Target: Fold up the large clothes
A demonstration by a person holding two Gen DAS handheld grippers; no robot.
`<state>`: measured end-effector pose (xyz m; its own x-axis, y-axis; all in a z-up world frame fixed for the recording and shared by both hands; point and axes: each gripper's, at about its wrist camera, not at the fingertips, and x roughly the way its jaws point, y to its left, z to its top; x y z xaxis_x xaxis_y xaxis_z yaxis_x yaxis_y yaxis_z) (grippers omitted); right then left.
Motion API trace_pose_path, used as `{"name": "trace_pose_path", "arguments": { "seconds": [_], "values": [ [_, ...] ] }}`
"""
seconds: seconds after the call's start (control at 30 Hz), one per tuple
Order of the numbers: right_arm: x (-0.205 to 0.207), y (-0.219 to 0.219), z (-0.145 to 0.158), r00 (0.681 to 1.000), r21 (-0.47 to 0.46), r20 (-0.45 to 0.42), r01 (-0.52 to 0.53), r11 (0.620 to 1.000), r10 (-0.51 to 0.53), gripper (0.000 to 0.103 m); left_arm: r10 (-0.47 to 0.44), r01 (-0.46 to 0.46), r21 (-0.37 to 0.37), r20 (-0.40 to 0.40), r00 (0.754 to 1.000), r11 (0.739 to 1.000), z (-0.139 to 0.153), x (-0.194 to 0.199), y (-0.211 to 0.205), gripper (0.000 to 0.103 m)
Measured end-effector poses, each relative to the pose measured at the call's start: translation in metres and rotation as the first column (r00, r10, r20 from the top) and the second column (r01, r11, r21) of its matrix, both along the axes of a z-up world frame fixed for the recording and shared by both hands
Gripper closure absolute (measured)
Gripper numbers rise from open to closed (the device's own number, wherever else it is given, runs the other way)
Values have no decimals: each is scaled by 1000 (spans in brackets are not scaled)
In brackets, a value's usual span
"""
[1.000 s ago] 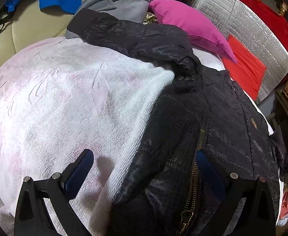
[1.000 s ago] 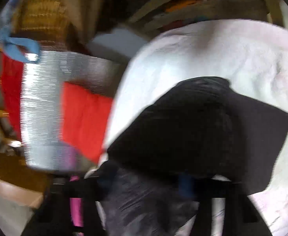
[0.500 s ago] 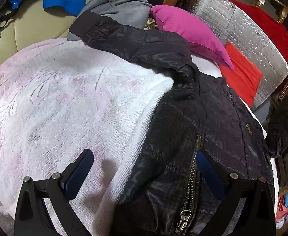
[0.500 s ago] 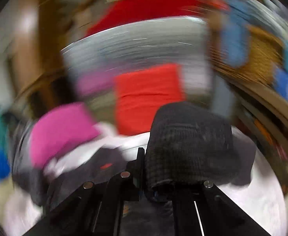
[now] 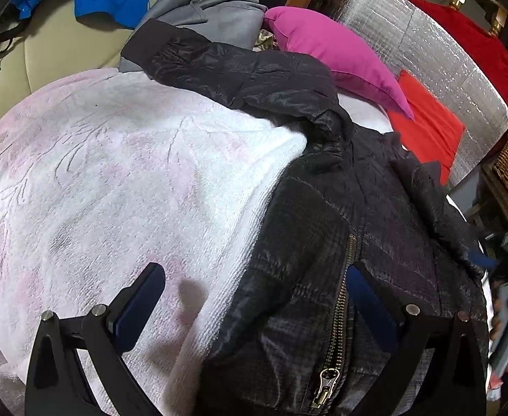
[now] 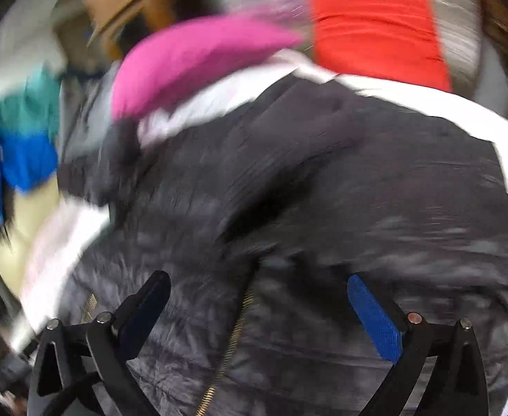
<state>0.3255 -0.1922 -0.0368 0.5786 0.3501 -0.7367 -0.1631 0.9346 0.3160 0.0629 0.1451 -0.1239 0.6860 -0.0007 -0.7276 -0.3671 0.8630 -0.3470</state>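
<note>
My right gripper (image 6: pixel 257 308), which a second ago was clamped on the black jacket's right sleeve (image 5: pixel 427 201), is now opening with nothing between its fingers, and the sleeve has dropped. That sleeve no longer hangs out past the edge of the white towel (image 5: pixel 115 173); it now lies folded in across the chest of the jacket (image 5: pixel 323 242), just right of the brass zipper (image 5: pixel 340 298). My right wrist view has swung from the red cushion (image 6: pixel 375 31) down onto the jacket front.
</note>
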Motion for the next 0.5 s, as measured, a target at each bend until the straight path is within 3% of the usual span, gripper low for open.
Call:
{"name": "trace_pose_path", "arguments": {
  "seconds": [0.07,0.17,0.23,0.33,0.43,0.5],
  "values": [
    [4,-49,7,992,139,7,127,982,-130,0,-3,3,14,-1,1000,1000,1,0,-3,0],
    [3,-111,-6,955,357,-76,294,887,-286,0,-13,13,45,-18,1000,999,1,2,-9,0],
    [0,-133,-26,935,440,-120,351,826,-334,0,-39,42,80,-44,998,996,4,5,-17,0],
    [-2,-150,-57,934,535,-140,352,768,-330,0,-138,150,193,-73,988,970,28,15,-48,0],
    [-11,-145,-69,944,552,-73,307,776,-322,0,-236,236,284,-37,971,929,65,34,-84,0],
    [-11,-132,-72,947,534,-34,287,795,-319,0,-310,301,359,-34,950,884,89,62,-118,0]
  ]
}}
